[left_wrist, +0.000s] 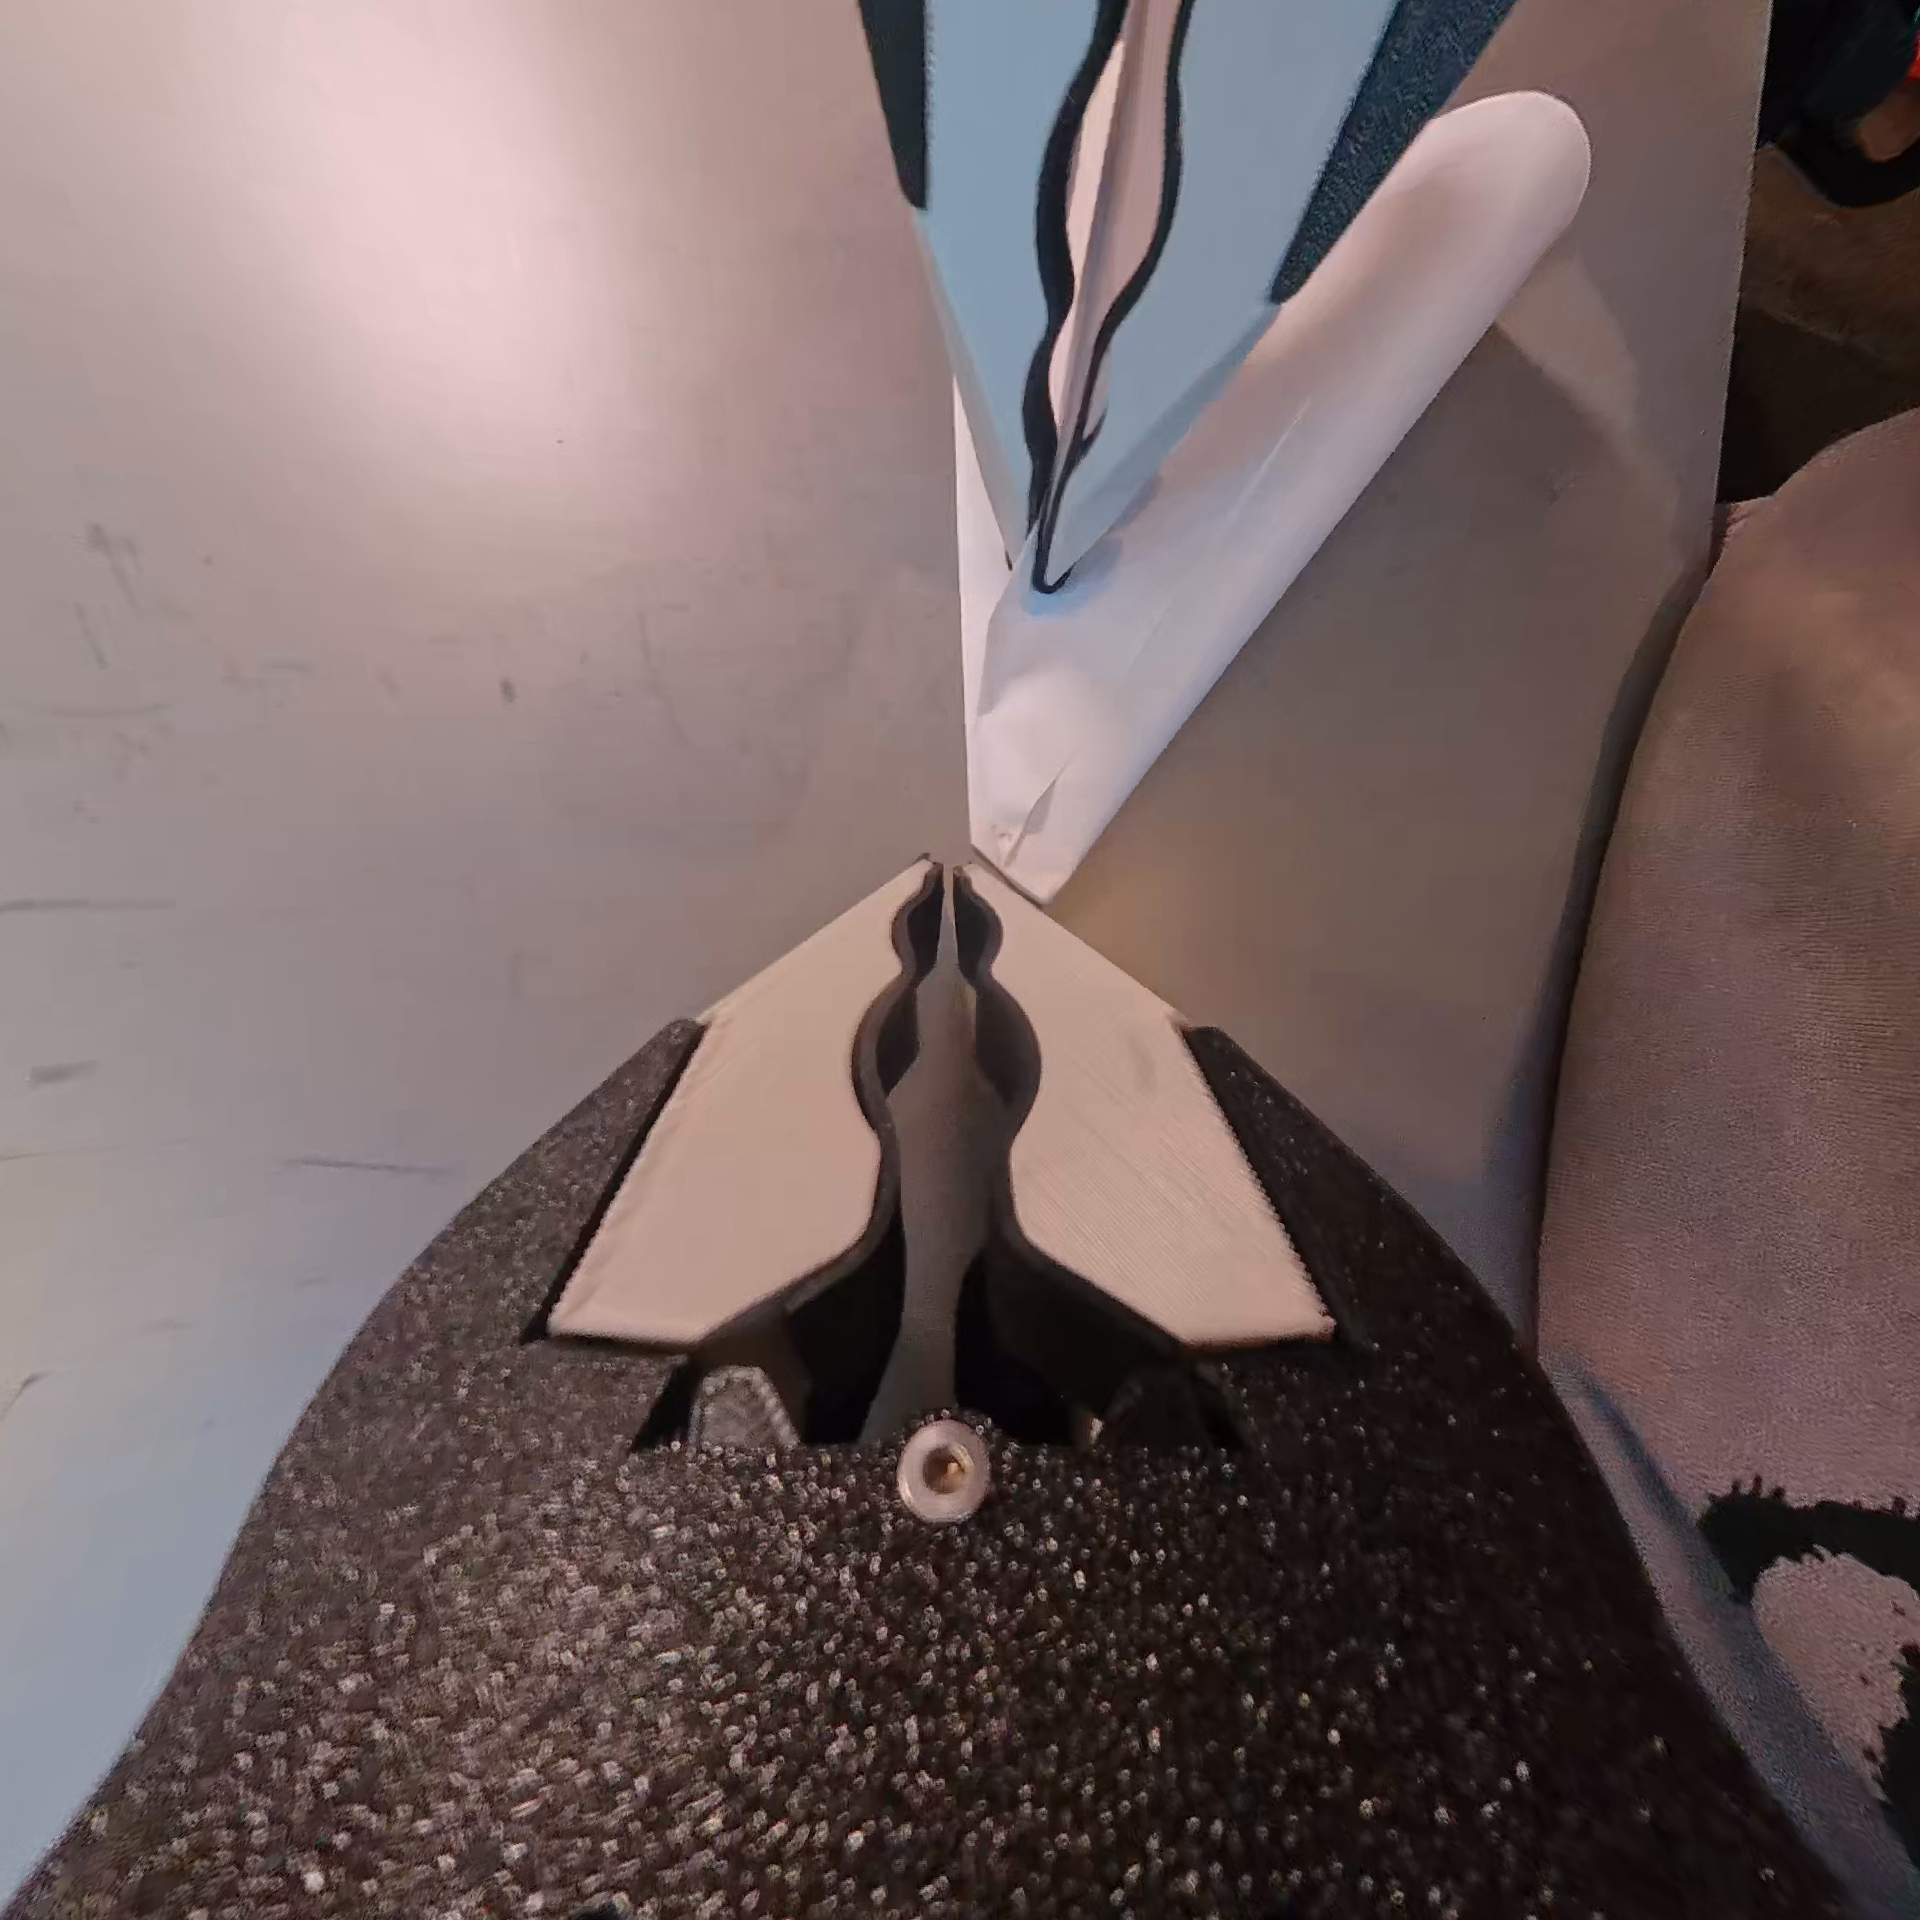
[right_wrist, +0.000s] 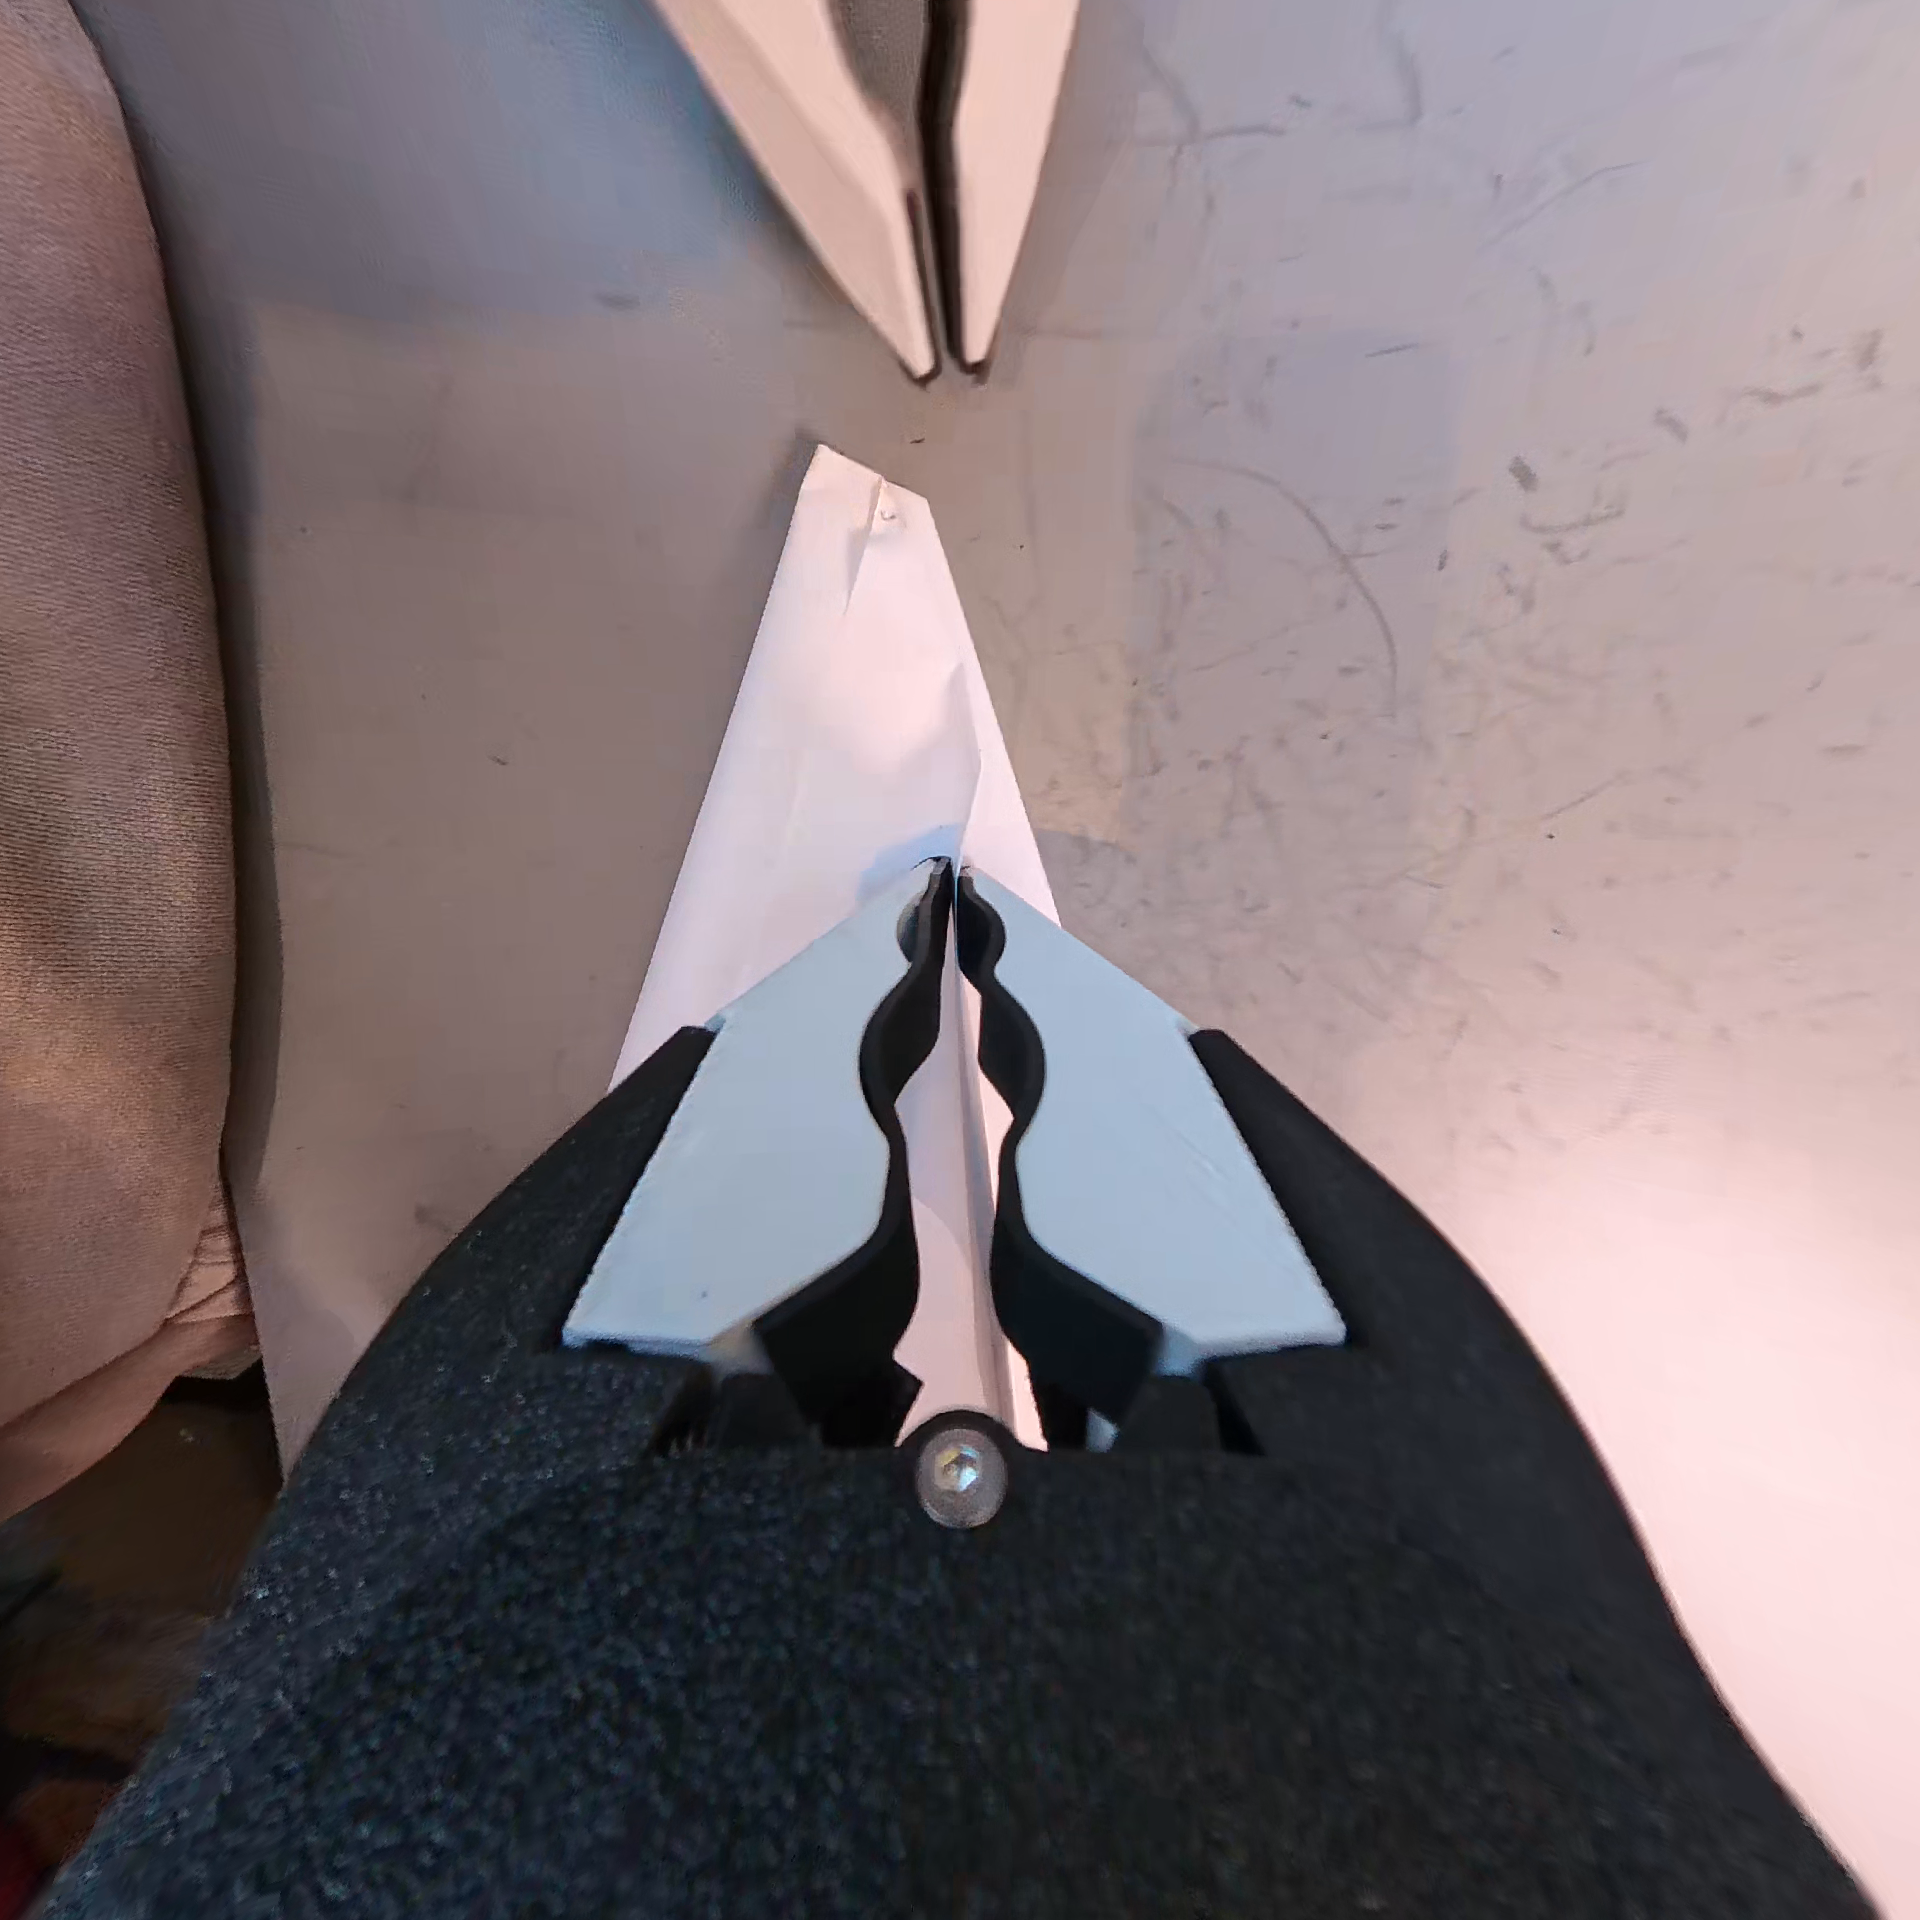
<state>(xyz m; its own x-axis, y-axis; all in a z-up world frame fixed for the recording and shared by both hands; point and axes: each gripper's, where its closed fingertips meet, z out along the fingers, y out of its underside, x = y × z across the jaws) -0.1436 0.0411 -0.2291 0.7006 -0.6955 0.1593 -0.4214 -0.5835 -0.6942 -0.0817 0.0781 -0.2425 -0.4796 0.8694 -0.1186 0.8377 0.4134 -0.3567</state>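
Right gripper (right_wrist: 948, 868) pinches folded paper (right_wrist: 883, 707) — left gripper (left_wrist: 948, 868) closed, seemingly empty.

We cannot see the end of the paper (right_wrist: 862, 748) under the right tool (right_wrist: 951, 875); the tool body covers it. Beyond the paper, the left tool (right_wrist: 940, 364) is cut by the top edge. Beside the worktop (left_wrist: 416, 623), a dark blurred object (left_wrist: 1849, 114) runs off the corner.

A scuffed grey table (right_wrist: 1455, 623) lies beside pinkish-brown cloth (left_wrist: 1745, 935) at its edge.
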